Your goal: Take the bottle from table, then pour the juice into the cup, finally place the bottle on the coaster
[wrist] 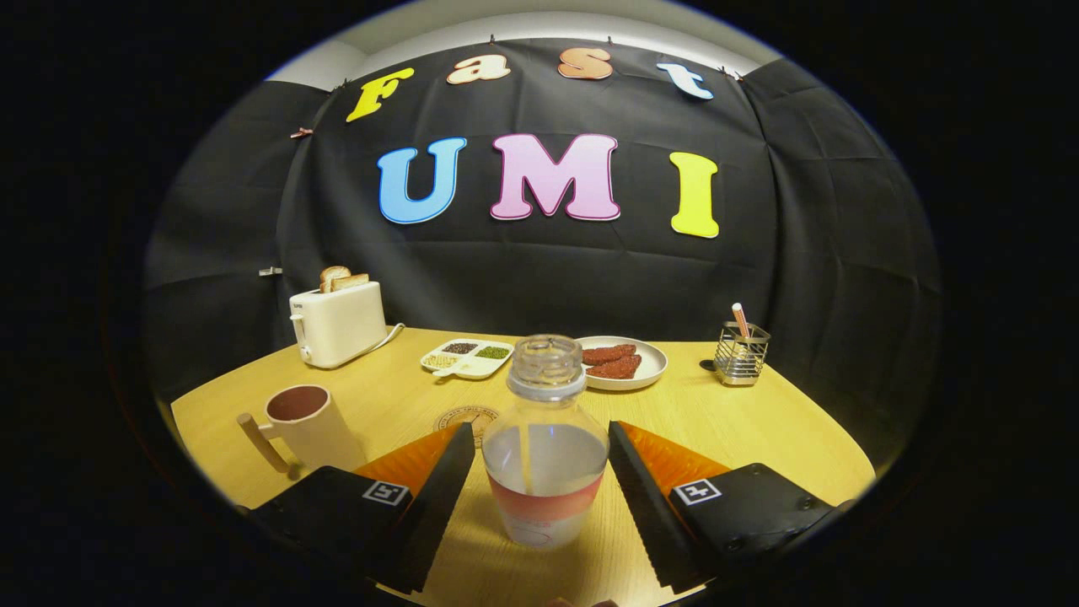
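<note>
The clear, uncapped plastic bottle (545,447) is flanked, untouched, by the spread fingers of the gripper (544,493) on the wooden surface (759,430).

Toaster (337,324) with toast, divided dish (468,357) – plate (651,364) – wire holder (741,354)

Uncapped bottle (545,447) upright between spread gripper (544,480) fingers, untouched

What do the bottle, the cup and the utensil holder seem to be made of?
Bottle, between the open gripper's fingers: clear plastic, probably; liquid shows through. Cup: matte ceramic, it seems, with a wood-like handle. Utensil holder: shiny metal wire.
</note>
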Tool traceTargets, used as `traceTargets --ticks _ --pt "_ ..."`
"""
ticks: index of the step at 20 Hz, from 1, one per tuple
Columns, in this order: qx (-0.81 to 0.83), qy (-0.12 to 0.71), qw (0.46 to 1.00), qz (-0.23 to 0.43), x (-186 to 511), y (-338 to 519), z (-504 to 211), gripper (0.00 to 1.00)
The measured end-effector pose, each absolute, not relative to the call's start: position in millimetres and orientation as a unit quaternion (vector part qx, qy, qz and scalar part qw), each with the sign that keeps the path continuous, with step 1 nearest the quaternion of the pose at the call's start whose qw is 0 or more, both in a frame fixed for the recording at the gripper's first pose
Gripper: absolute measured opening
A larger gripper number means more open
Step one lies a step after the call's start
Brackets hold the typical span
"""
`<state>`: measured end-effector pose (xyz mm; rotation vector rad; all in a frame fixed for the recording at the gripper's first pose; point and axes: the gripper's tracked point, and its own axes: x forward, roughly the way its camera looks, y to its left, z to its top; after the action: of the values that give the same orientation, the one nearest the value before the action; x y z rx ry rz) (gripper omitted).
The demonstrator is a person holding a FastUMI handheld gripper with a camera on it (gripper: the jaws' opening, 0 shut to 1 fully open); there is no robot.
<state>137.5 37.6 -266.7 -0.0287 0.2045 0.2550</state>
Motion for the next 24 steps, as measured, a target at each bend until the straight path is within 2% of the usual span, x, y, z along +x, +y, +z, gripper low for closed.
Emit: traceTargets --ticks 7,8,9,11,18,24 --pt "-0.006 0.115 0.984 0.133 138.4 41.2 -279.6 0.96" --pt "-0.006 0.117 0.984 0.133 139.1 41.5 -281.7 0.92" --pt "-0.005 0.115 0.985 0.129 139.5 39.6 -281.4 0.91" --pt "-0.003 0.114 0.985 0.132 143.9 41.1 -281.4 0.79" --pt "-0.039 0.129 0.977 0.164 141.3 51.4 -280.8 0.75" --pt "-0.129 0.111 0.967 0.191 142.3 69.2 -240.5 0.72"
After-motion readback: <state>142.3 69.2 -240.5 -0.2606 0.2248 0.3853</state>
